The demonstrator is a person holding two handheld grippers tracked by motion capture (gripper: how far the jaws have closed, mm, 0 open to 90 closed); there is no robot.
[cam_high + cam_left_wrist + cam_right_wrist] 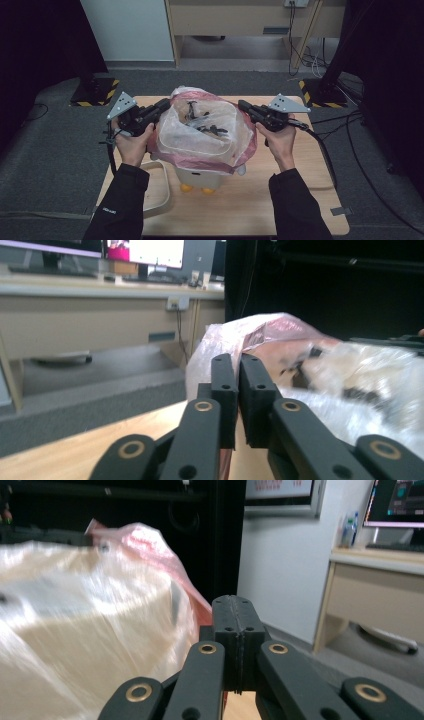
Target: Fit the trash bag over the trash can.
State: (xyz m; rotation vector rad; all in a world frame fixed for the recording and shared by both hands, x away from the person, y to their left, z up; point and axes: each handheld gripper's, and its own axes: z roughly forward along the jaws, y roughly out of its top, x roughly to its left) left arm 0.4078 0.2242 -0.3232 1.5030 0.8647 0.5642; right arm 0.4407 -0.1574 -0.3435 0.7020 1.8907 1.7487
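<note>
Both claws, left claw (162,106) and right claw (243,106), are pinched on opposite edges of the plastic bag (200,132) lining the bin (200,176) on the counter (280,200); lifting it out remains.

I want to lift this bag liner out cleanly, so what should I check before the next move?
1. Left gripper shut at the bag rim: ok; its jaws are together with pink film under them.
2. Right gripper shut at the opposite rim: ok.
3. How much film each grip has: cannot tell.
4. Bag mouth spread between the grips: ok.
5. Dark scraps sit low inside the bag: ok.
6. Bin free to stay down when the bag rises: cannot tell; the film drapes over its rim.
</note>
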